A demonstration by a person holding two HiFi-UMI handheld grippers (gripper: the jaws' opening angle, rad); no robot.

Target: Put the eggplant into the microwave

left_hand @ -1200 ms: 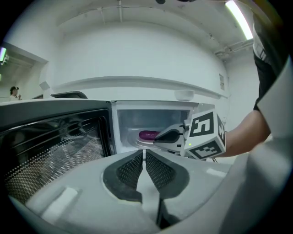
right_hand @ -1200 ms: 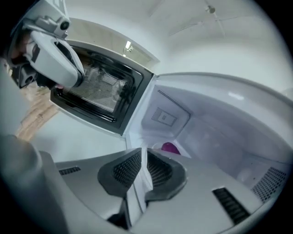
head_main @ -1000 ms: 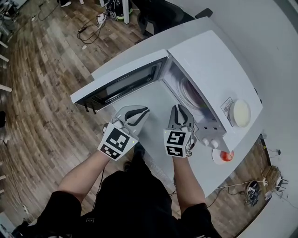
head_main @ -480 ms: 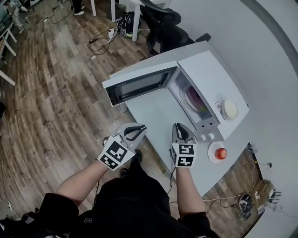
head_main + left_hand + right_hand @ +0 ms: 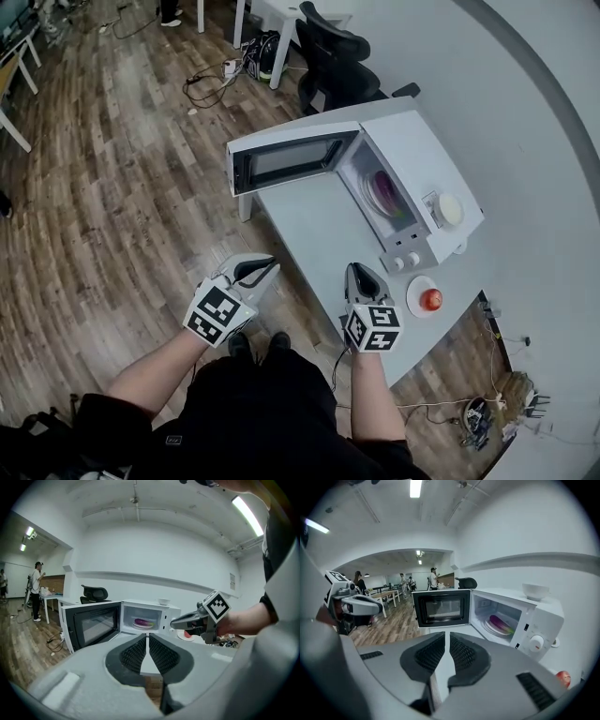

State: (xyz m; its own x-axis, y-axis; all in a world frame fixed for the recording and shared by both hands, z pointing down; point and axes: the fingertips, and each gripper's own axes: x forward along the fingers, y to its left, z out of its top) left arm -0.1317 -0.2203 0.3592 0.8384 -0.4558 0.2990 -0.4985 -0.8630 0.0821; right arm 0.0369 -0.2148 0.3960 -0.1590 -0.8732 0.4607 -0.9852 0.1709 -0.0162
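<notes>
No readable text. Sticker (image 5: 432,203) on microwave (image 5: 412,155) top too small to read. Wall sign (image 5: 232,579) illegible. Cubes on left claw (image 5: 265,269) and right claw (image 5: 361,274) show only black-white square patterns, no characters.

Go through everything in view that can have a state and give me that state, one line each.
microwave door: swung wide open.
eggplant: lying on the plate inside the microwave.
left gripper: shut, nothing between the jaws.
right gripper: shut, nothing between the jaws.
bowl: upright on top of the microwave.
red fruit: resting on a saucer beside the microwave.
</notes>
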